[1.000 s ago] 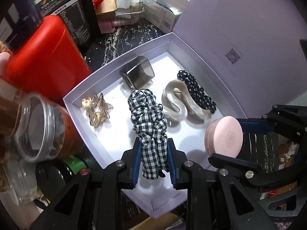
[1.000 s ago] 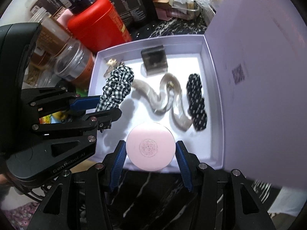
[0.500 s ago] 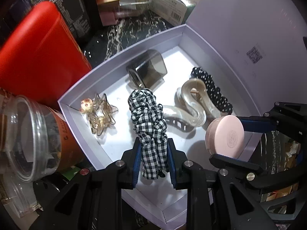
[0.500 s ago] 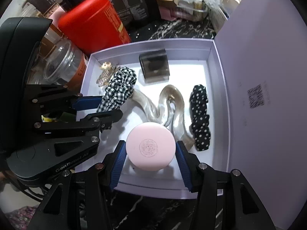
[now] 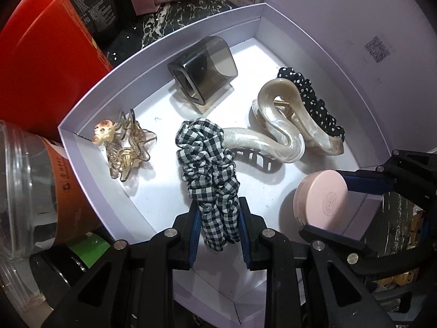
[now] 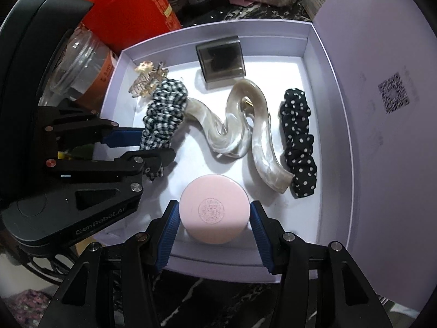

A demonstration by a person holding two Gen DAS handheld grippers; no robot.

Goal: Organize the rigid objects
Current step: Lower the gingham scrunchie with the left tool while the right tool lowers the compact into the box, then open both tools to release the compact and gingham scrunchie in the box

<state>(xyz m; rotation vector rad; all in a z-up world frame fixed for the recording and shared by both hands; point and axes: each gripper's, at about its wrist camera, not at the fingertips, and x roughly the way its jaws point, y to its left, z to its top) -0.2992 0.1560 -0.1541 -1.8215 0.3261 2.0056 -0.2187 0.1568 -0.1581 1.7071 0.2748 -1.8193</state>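
**Currently: contents of the lilac gift box, with both tongs over it**

Landmark — lilac box (image 6: 338,125), open, its lid standing up along the right side in the right wrist view.

- Left gripper (image 5: 218,228): jaws closed tight on a black-and-white gingham scrunchie (image 5: 210,175), which hangs over the box's left half, its far end beside the pearl clip.
- Right gripper (image 6: 214,225): jaws part-open, pads pressed on either side of a round pink compact (image 6: 214,211), held just inside the box's near wall.
- Pearl-white wavy claw clip (image 6: 245,134): on the box floor, centre.
- Black polka-dot scrunchie (image 6: 299,143): on the floor between the pearl clip and the right wall.
- Smoky grey square claw clip (image 6: 221,60): near the far wall.
- Clear star-shaped clip with a small cream figure (image 5: 123,145): far-left corner.

Outside the box's left wall — a red canister (image 6: 128,8) and a clear-lidded jar (image 6: 82,63).
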